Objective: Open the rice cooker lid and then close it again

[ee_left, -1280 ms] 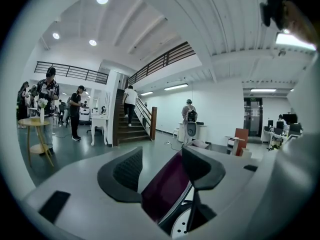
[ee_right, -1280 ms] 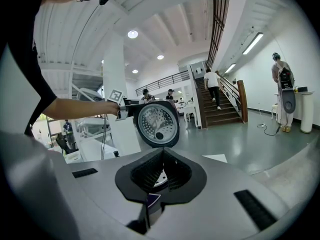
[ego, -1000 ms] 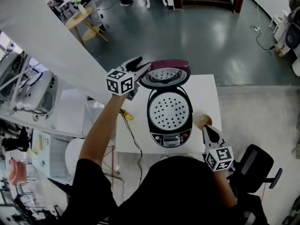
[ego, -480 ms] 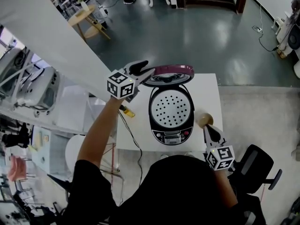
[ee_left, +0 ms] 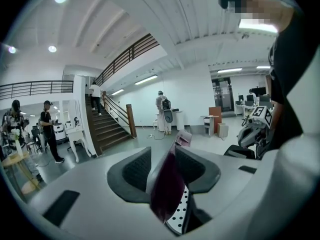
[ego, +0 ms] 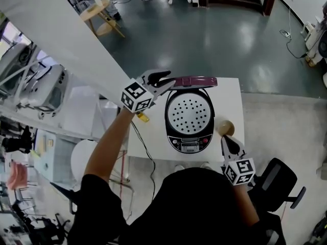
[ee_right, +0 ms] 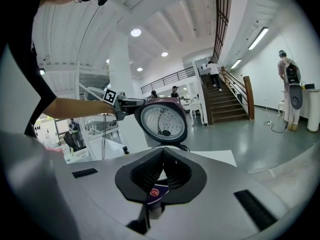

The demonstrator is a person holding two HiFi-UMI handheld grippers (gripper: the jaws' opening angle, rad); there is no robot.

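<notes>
The rice cooker (ego: 190, 117) stands on the white table (ego: 148, 142), its dotted inner plate facing up. Its maroon lid (ego: 194, 80) stands upright at the back, edge-on in the head view. My left gripper (ego: 166, 79) is at the lid's left end. In the left gripper view the lid's rim (ee_left: 167, 186) lies between the jaws, which are closing around it (ee_left: 165, 169). My right gripper (ego: 228, 142) is shut with nothing in it, off the cooker's front right corner. From the right gripper (ee_right: 163, 171) the lid's round inner face (ee_right: 162, 121) shows straight ahead.
A round wooden object (ego: 225, 128) lies on the table just beyond my right gripper. A yellow item (ego: 142, 117) and a black cable (ego: 144, 149) lie left of the cooker. The table's far edge runs right behind the lid, above a floor well below.
My left gripper has moved right and forward with the lid's rim. The lid has swung from leaning back to standing upright. The right gripper has stayed put.
</notes>
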